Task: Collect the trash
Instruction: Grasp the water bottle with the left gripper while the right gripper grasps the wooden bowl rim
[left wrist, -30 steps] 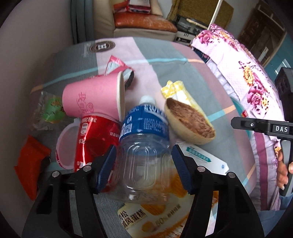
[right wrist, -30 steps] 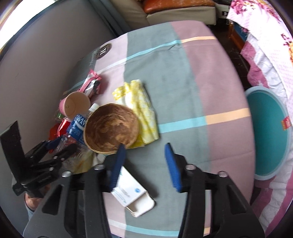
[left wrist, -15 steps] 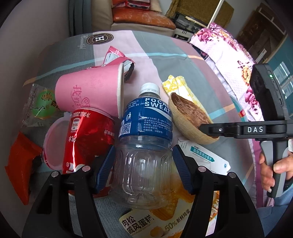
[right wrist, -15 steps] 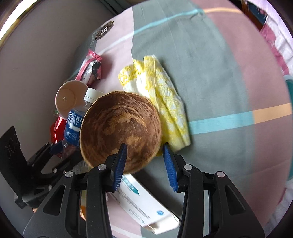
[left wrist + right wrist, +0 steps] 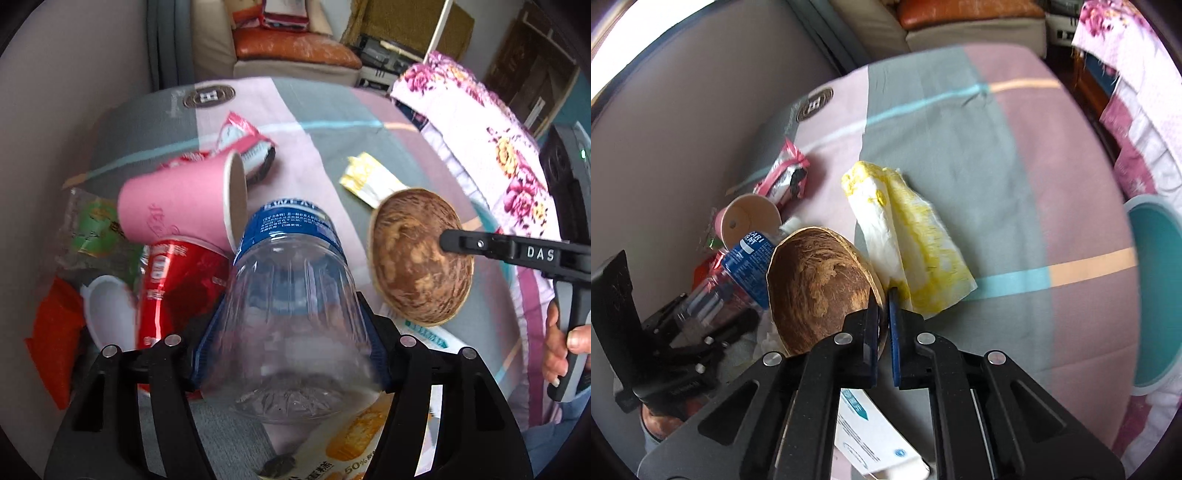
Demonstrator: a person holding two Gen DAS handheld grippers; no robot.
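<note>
My left gripper (image 5: 291, 343) is shut on a clear plastic bottle (image 5: 291, 295) with a blue label, tilted up off the bed; it also shows in the right wrist view (image 5: 746, 258). My right gripper (image 5: 883, 328) is shut on the rim of a brown coconut shell bowl (image 5: 816, 288), lifted and tipped on edge; the bowl also shows in the left wrist view (image 5: 417, 258). A pink paper cup (image 5: 184, 206), a crushed red can (image 5: 173, 288), a pink wrapper (image 5: 243, 144) and a yellow-white napkin (image 5: 908, 254) lie on the striped bedsheet (image 5: 1015, 184).
A white medicine box (image 5: 871, 428) lies under my right gripper. A snack bag (image 5: 347, 454), an orange wrapper (image 5: 51, 339), a white lid (image 5: 107, 314) and a green packet (image 5: 99, 229) lie near the left gripper. A teal bin (image 5: 1156, 288) stands right of the bed. A wall runs along the left.
My right gripper closed on the bowl's rim and tipped the bowl up off the bed. My left gripper closed on the bottle and raised it, tilting its base toward the camera.
</note>
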